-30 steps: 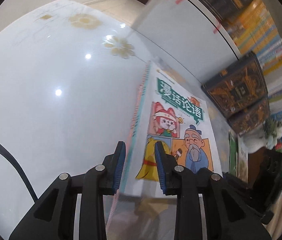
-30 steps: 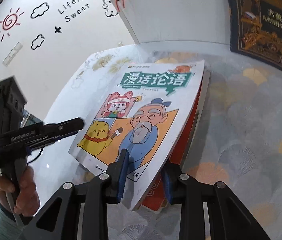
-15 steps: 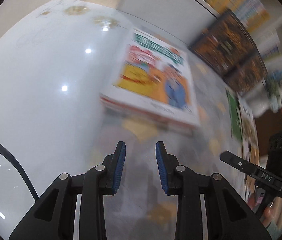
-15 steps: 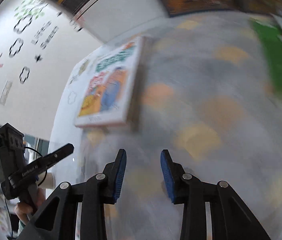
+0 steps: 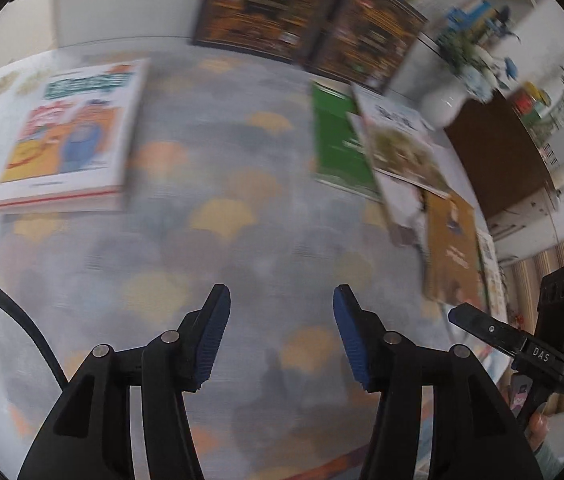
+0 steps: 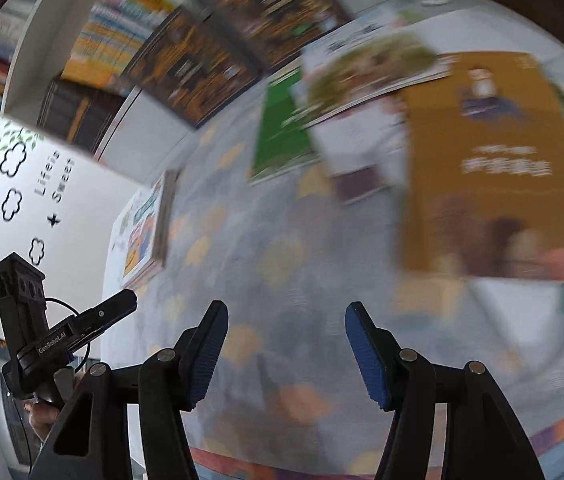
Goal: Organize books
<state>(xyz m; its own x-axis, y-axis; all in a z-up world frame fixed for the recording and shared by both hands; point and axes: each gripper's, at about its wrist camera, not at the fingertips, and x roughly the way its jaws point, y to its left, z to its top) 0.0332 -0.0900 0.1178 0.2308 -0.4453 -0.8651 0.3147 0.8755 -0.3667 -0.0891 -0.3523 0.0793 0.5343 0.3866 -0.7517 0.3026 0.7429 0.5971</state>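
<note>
1. While both grippers hang over the patterned table cover (image 5: 218, 184), neither carries anything: the left gripper (image 5: 280, 330) and the right gripper (image 6: 286, 344) both have their jaws parted with only cloth showing in the gap, and those jaws have just been opening.
2. Far off to the left of the left gripper lies the cartoon-cover book (image 5: 70, 132), flat on top of a small stack, a glossy softcover whose thick white page block faces the camera. To my eye that pile is already started, so the step in hand is fetching the next book.
3. Ahead and to the right of the left gripper sits a loose overlapping spread: a green book (image 5: 336, 144), a pale picture book (image 5: 402, 148) lying partly over it, then a mustard-brown book (image 6: 494, 168), which fills the area ahead-right of the right gripper.
4. These are thin, slick, flat covers. I would take the topmost one first, by a free overhanging edge, one gripper at each side so it does not sag or fan open.
5. Slide a finger under the edge rather than pressing down, since glossy covers skid on cloth. Motion blur hides exactly which edges overlap.
6. Behind everything, dark ornate boxed volumes (image 5: 270, 8) stand upright.
</note>
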